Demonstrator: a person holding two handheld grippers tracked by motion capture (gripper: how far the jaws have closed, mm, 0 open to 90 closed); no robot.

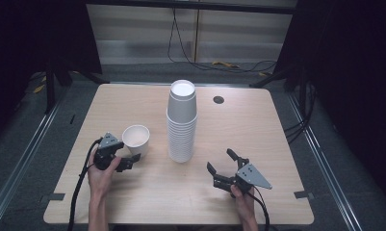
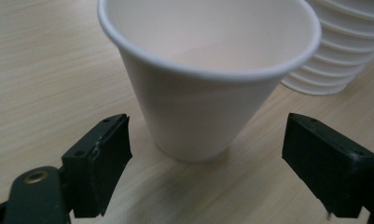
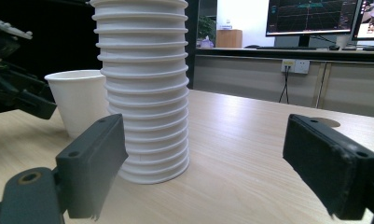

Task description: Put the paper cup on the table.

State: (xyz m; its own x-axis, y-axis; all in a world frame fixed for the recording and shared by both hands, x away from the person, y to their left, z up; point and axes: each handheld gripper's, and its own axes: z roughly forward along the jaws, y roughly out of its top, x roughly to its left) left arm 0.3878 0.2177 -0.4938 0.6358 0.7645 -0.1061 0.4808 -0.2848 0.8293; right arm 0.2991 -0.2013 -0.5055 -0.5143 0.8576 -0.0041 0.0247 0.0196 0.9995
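1. On the left half of the table [image 1: 258,134], a single white cup [image 1: 135,137] stands upright, mouth up, well left of the stack [image 1: 182,122] of cups at the middle.
2. The left gripper [image 1: 128,156] lies just on the near side of the cup, held low by the person's left hand [image 1: 101,175].
3. From the left gripper view, the cup [image 2: 208,93] stands straight ahead of the left gripper [image 2: 208,122], its base a little beyond the two black pads [image 2: 100,154]. The jaws stand wide, with bare table showing between each pad and the cup wall (no contact on either side).
4. The stack [image 2: 334,60] shows past the cup in that view, close beside it but apart.
5. The right gripper [image 1: 222,161] rests near the table's front right, held by the right hand [image 1: 243,197], and points toward the stack.
6. In the right gripper view its jaws are spread wide around nothing; the right gripper [image 3: 205,123] faces the stack [image 3: 145,93], with the cup [image 3: 77,100] behind it to the left.
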